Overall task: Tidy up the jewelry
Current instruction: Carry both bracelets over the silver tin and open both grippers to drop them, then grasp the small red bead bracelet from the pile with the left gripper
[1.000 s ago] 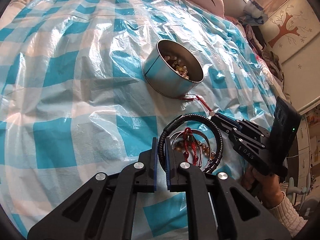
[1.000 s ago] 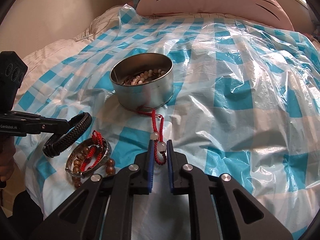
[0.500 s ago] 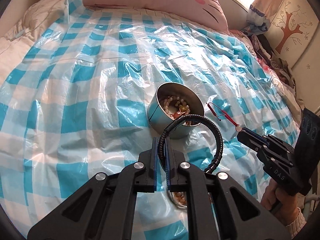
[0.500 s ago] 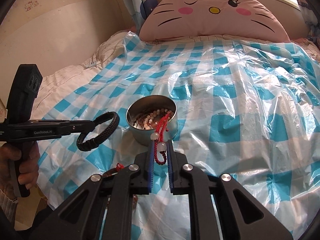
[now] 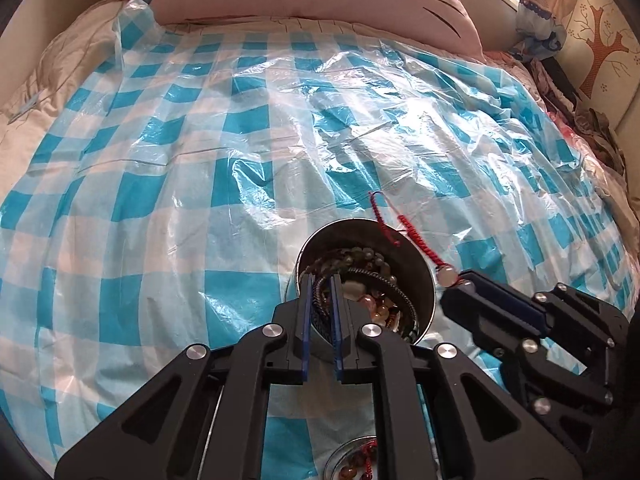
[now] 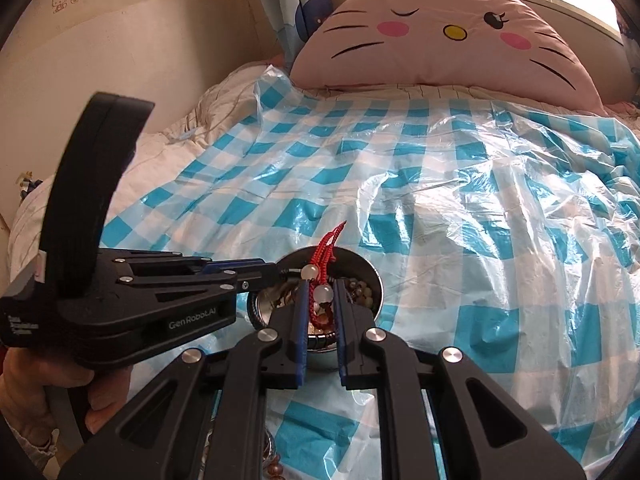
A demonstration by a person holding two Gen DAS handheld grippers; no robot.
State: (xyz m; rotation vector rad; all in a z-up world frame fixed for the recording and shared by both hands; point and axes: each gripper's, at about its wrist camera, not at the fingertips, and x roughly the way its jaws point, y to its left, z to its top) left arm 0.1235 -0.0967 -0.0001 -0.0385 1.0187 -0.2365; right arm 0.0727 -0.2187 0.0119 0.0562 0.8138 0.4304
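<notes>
A round metal tin [image 5: 425,280] full of bead bracelets sits on the blue-checked plastic sheet [image 5: 200,200]. My left gripper [image 5: 321,280] hangs over its near rim. Its jaws are opening, with the black braided bracelet [image 5: 322,304] slack between the pads and its loop lying in the tin. My right gripper [image 6: 320,284] is shut on a red cord bracelet [image 6: 326,252] with pale beads, held just above the tin [image 6: 374,280]. From the left wrist, the right gripper [image 5: 460,278] sits at the tin's right rim with the red cord [image 5: 416,236] sticking up.
A silver bangle with brown beads and a red cord [image 5: 356,460] lies on the sheet below the grippers. A big pink cat-face pillow [image 6: 440,40] stands at the head of the bed. A hand [image 6: 48,392] holds the left gripper's handle.
Both grippers rose from the sheet and moved over the tin with their bracelets. The black bracelet's loop now lies inside the tin and the left jaws stand a little wider.
</notes>
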